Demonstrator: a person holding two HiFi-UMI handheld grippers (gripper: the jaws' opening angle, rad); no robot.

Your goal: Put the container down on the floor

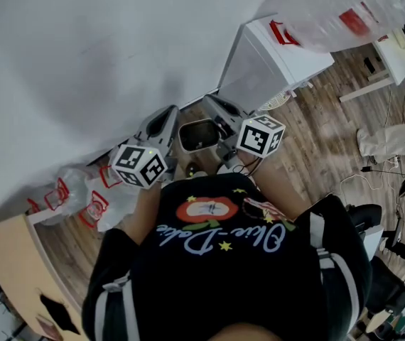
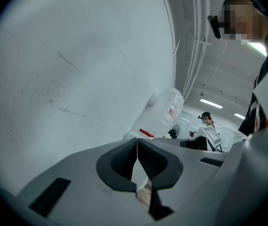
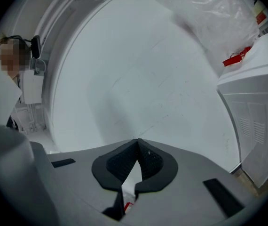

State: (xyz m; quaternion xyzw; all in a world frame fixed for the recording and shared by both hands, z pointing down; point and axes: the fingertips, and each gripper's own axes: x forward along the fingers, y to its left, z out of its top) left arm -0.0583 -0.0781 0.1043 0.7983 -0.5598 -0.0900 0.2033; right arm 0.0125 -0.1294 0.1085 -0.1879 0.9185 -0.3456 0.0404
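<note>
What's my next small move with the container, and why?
Probably lower both evenly toward the wood floor: left gripper and right gripper each look shut on the container rim, so tilting one side risks tipping it.

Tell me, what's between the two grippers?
The container. The head view shows it between the left gripper and the right gripper.

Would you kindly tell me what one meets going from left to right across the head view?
Red-printed plastic bags → left tongs → container → white cabinet → white table.
</note>
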